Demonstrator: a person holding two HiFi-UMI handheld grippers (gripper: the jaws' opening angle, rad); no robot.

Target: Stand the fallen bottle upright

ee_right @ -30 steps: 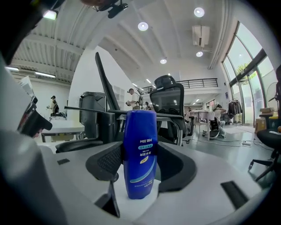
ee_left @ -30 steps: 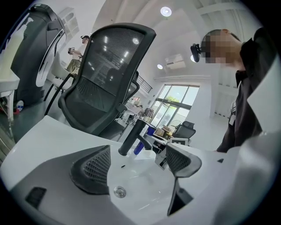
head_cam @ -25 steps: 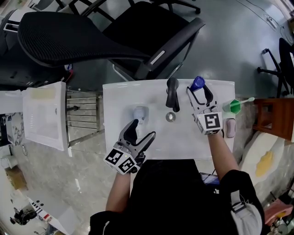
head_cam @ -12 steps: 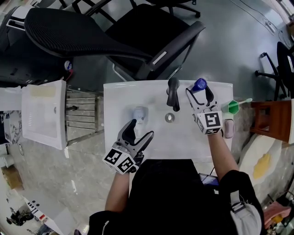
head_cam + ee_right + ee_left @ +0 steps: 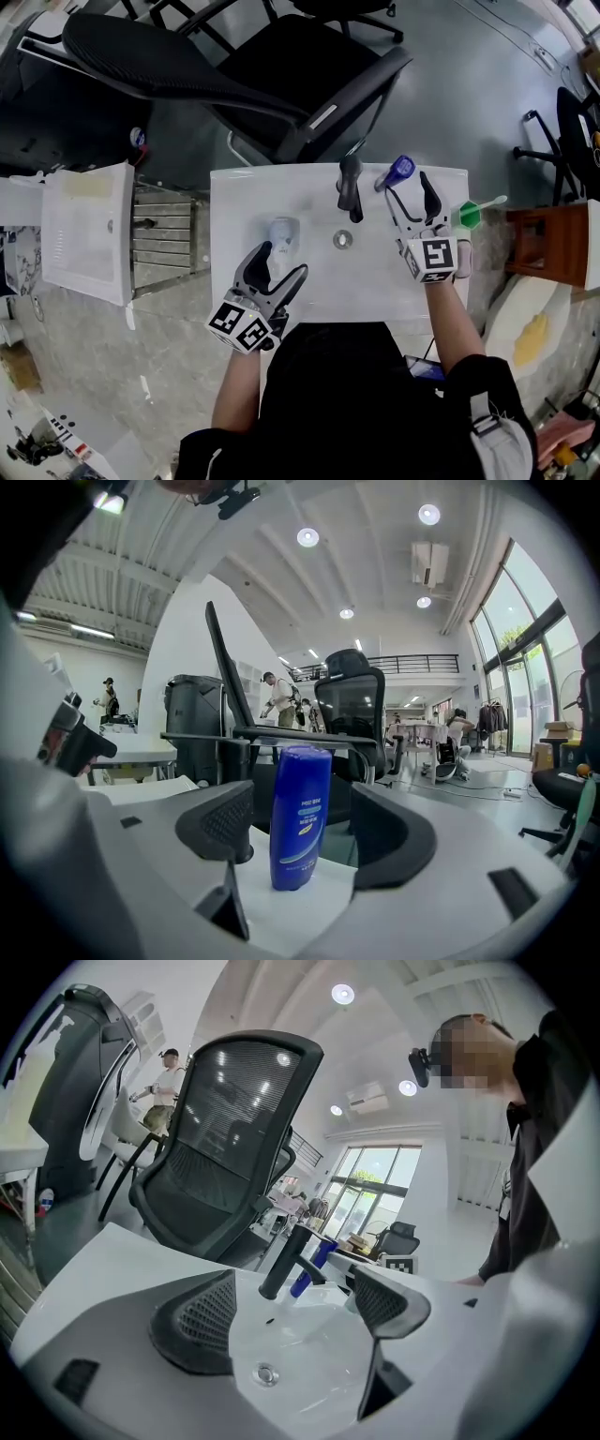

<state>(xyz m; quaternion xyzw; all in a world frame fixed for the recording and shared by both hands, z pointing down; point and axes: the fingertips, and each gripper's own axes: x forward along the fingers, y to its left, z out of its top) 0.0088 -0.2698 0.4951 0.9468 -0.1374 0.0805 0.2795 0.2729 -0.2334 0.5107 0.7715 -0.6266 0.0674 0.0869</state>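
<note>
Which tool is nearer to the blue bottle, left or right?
Right. The right tool, jaws just opened, has the upright blue bottle between them, untouched; the left tool is across the sink, at its near edge.

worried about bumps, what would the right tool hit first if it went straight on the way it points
The upright blue bottle, dead ahead of the right tool. Its jaws have just been opening and do not press it; whether it sits between them or beyond is unclear.
</note>
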